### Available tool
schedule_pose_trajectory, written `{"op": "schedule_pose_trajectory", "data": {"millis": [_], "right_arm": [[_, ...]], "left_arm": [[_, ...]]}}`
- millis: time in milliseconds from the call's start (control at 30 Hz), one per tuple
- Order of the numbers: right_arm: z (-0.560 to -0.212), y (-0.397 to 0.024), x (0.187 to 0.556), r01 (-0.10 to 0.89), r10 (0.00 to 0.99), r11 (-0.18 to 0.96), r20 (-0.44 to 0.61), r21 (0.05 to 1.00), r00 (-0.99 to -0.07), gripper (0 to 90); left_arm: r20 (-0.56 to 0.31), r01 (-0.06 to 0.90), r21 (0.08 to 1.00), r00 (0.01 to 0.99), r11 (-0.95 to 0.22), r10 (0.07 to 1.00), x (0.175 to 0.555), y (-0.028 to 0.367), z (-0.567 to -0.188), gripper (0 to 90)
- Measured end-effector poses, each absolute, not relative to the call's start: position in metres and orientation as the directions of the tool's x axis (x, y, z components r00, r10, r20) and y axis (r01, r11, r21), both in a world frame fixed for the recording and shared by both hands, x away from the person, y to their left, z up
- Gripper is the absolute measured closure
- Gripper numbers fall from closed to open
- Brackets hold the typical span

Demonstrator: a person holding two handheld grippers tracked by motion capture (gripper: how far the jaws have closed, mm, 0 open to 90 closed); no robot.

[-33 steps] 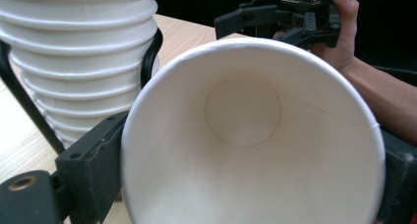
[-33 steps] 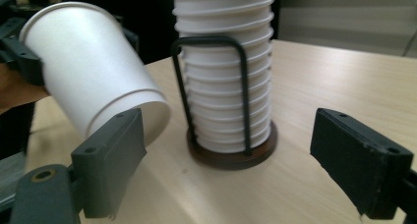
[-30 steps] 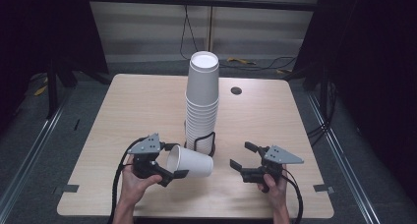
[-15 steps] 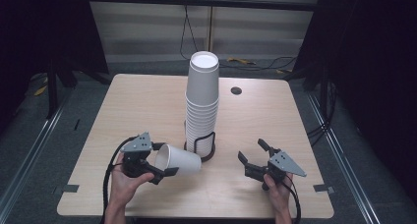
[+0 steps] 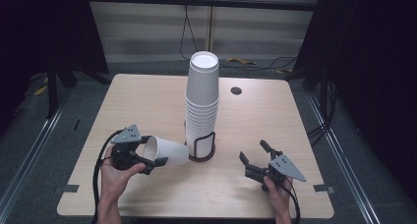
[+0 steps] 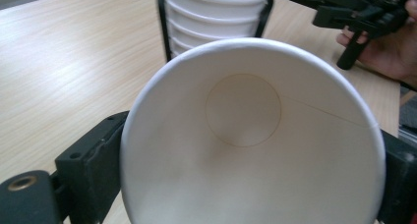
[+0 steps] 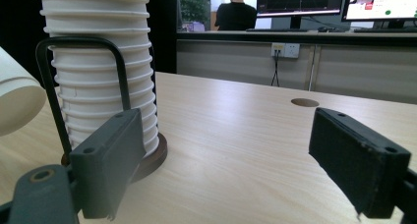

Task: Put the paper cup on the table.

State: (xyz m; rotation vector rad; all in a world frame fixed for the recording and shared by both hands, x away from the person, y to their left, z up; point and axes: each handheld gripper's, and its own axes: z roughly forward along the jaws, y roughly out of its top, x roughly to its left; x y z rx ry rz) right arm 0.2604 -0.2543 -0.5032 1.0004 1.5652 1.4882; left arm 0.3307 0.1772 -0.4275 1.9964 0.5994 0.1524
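Note:
A tall stack of white paper cups (image 5: 201, 106) stands in a black wire holder (image 5: 202, 148) at the table's middle. My left gripper (image 5: 150, 153) is shut on a single white paper cup (image 5: 169, 151), held on its side just left of the holder with its bottom toward the stack. In the left gripper view the paper cup (image 6: 246, 135) faces me mouth first, a black jaw on each side, with the stack (image 6: 216, 17) behind. My right gripper (image 5: 255, 157) is open and holds nothing, right of the holder. In its own view the right gripper (image 7: 231, 165) has the stack (image 7: 103, 76) ahead on the left.
A round cable hole (image 5: 236, 90) lies in the wooden table (image 5: 147, 101) behind the stack. The person's hands come in over the front edge. Beyond the table, the right gripper view has a desk with monitors (image 7: 300, 0).
My left gripper has drawn the cup leftward, away from the holder. The right gripper has turned a little so its jaws point more up the table; it has hardly shifted.

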Motion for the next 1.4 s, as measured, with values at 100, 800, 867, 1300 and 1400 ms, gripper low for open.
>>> {"op": "schedule_pose_trajectory", "data": {"millis": [100,800,867,1300,1400], "right_arm": [[-0.504,-0.256,0.257,0.019,0.904,0.013,-0.003,1.000,-0.428,13.3],[-0.504,-0.256,0.256,0.018,0.901,0.014,-0.004,1.000,-0.435,13.4],[-0.504,-0.256,0.257,0.019,0.900,0.013,-0.004,1.000,-0.436,13.4],[-0.504,-0.256,0.257,0.023,0.897,0.012,-0.001,1.000,-0.441,13.6],[-0.504,-0.256,0.257,0.023,0.897,0.012,-0.001,1.000,-0.442,13.6]], "left_arm": [[-0.147,0.363,0.858,0.852,-0.363,0.503,0.336,0.183,-0.424,7.9],[-0.087,0.409,0.775,0.825,-0.483,0.559,0.375,0.185,-0.412,8.0],[-0.089,0.414,0.762,0.829,-0.499,0.552,0.379,0.184,-0.412,8.0],[-0.020,0.447,0.638,0.824,-0.627,0.566,0.399,0.166,-0.409,7.6],[-0.003,0.444,0.602,0.832,-0.664,0.555,0.404,0.161,-0.410,7.5]]}}
